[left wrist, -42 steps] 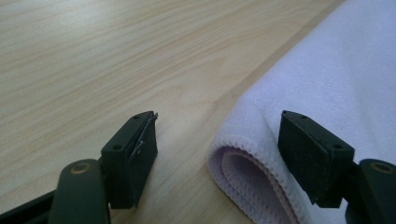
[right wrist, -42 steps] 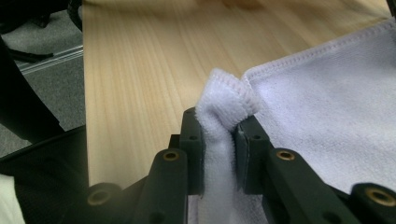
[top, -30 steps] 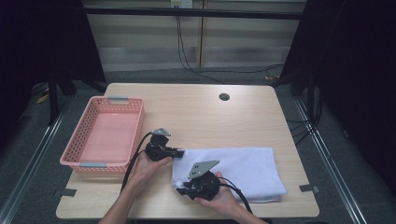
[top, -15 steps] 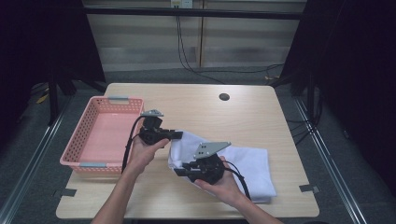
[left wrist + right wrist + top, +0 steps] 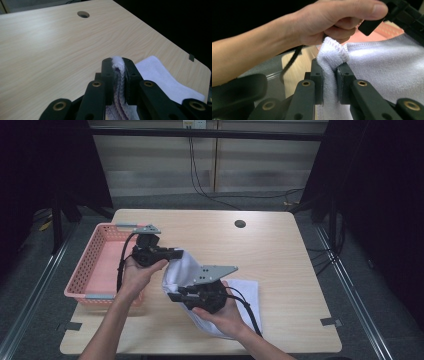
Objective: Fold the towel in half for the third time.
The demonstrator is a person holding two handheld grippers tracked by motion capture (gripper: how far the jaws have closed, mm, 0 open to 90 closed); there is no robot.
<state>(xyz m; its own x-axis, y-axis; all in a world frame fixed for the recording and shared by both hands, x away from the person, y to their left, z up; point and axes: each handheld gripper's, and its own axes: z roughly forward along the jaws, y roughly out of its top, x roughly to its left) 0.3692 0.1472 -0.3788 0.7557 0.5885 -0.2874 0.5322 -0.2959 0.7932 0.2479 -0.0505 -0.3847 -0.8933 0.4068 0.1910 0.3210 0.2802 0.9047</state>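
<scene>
Gripper views: towel point(image 5: 117, 75) pinched between jaws (both).

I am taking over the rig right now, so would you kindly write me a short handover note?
Left hand-held gripper: shut on a towel edge, raised above the table beside the pink basket.
Right hand-held gripper: shut on another edge of the towel, nearer the person.
Towel: white, its gripped end lifted off the table, the far end lying on the wood to the right.
Done: both edges gripped and raised.
Left: judging by the lift, probably folding it over or moving it into the basket; which one I cannot tell.
</scene>
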